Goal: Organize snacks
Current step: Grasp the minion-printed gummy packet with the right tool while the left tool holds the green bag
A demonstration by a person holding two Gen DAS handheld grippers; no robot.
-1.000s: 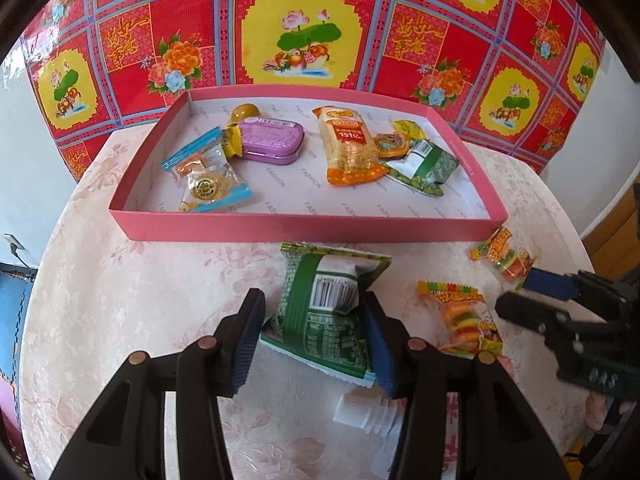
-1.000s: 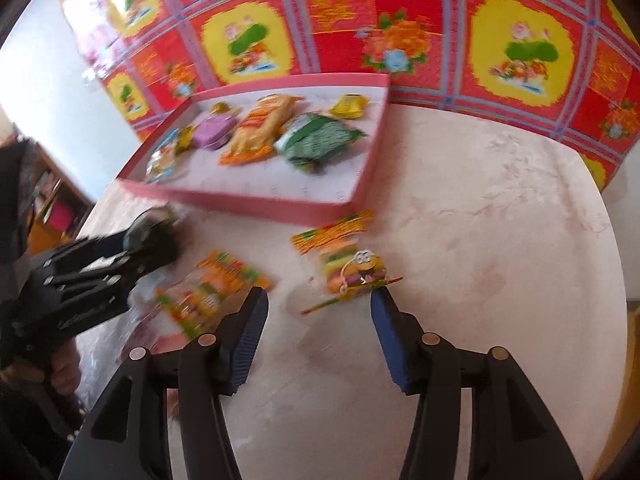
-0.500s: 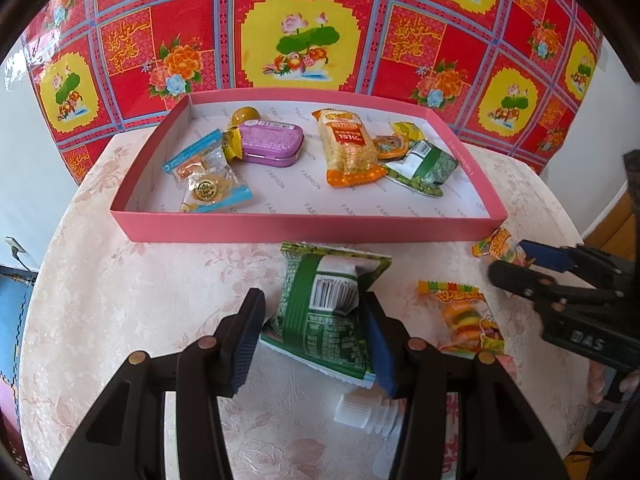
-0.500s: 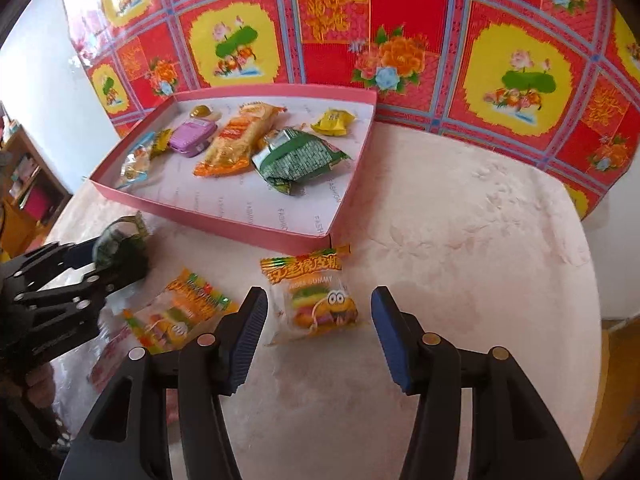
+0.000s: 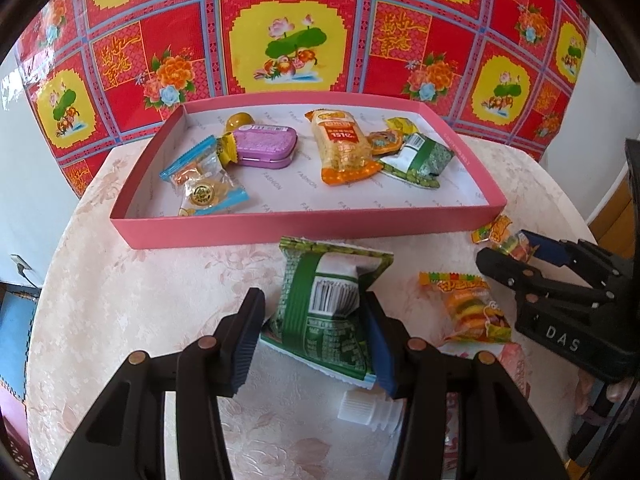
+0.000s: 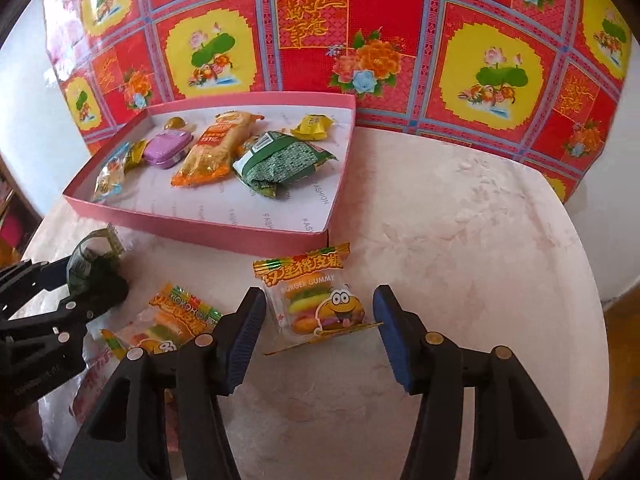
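Note:
A pink tray at the table's far side holds several snacks; it also shows in the right wrist view. My left gripper is open, its fingers either side of a green snack packet lying on the table. My right gripper is open around a burger gummy packet on the table, just in front of the tray's near corner. The right gripper also shows in the left wrist view over that packet. A second gummy packet lies between the two grippers.
A white bottle cap and a pink wrapper lie near the left gripper. A red and yellow patterned cloth hangs behind the table. The table's right edge curves away beside the right gripper.
My right gripper has swung right and moved forward, so the burger gummy packet now lies between its open fingers. The left gripper has stayed around the green packet.

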